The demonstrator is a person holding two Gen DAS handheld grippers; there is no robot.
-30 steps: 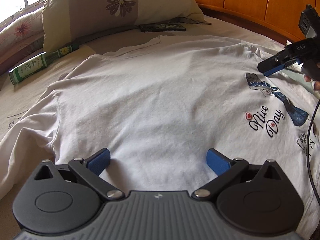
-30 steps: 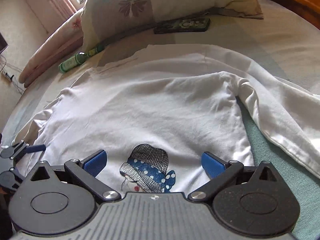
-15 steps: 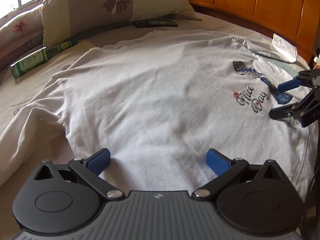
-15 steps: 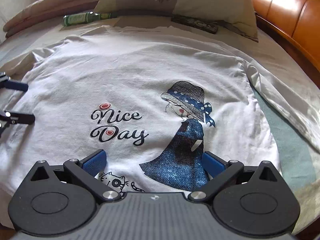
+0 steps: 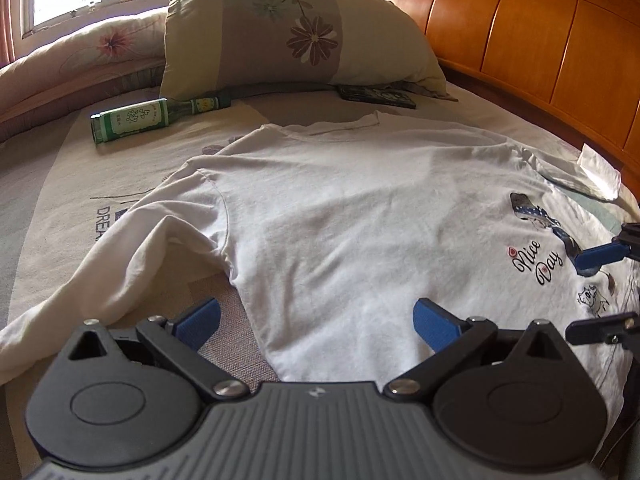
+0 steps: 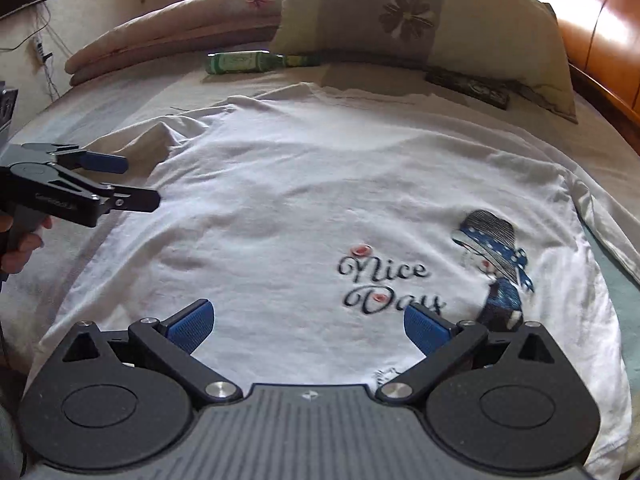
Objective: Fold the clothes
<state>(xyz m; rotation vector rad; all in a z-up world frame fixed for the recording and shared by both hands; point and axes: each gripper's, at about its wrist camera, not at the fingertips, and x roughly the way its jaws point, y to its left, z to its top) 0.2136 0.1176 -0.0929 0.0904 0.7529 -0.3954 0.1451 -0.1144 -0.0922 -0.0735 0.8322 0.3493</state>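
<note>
Lying flat on the bed (image 5: 60,168), white shirt (image 5: 360,220), grippers apart.

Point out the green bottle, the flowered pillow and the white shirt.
green bottle (image 5: 132,124), left wrist view, on its label.
flowered pillow (image 5: 288,36), left wrist view, on its front face beside the flower print.
white shirt (image 6: 320,184), right wrist view, on the plain chest area above the lettering.

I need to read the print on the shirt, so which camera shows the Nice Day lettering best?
The right wrist view: the Nice Day lettering sits near the centre of the white shirt, large and facing the camera, only its lowest edge near the right claw. In the left wrist view the lettering is small, slanted, far right.
</note>
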